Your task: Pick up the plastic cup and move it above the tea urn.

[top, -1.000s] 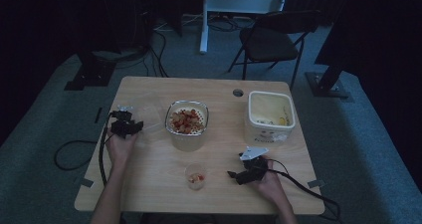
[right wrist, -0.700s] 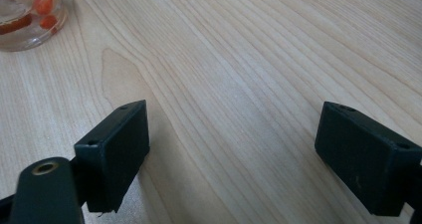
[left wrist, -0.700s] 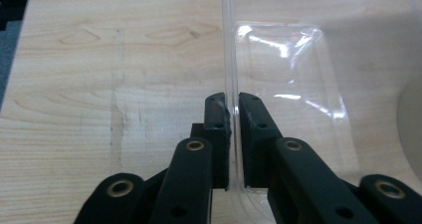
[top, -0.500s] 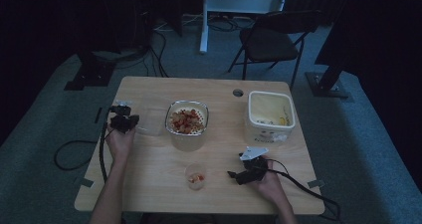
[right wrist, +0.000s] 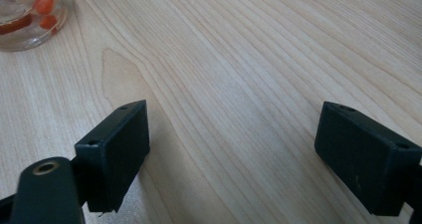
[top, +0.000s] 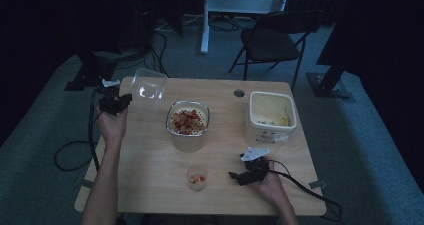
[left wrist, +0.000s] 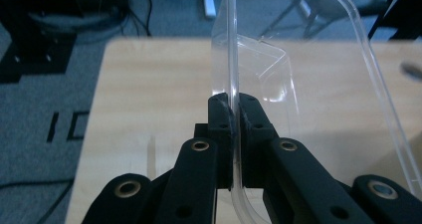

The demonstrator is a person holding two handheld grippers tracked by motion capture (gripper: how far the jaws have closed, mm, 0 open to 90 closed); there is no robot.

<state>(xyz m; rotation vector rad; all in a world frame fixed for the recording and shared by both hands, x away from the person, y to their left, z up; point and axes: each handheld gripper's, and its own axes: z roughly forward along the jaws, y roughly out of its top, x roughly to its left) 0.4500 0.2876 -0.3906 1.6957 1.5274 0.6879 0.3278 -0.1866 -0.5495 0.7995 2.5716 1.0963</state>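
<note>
L gripper (top: 120,104) has just shut its jaws on the clear lid (top: 147,87) rim, lid up off the table (top: 150,185) at far-left corner, R gripper (top: 239,176) wide open w/ nothing near front edge; lid grabbed, placing left, prob. onto bowl (top: 188,126).

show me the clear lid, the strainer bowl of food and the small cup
clear lid (top: 146,89), high view, on its flat top panel.
strainer bowl (top: 173,129), high view, on its left rim.
small cup (top: 189,171), high view, on its left rim.
</note>
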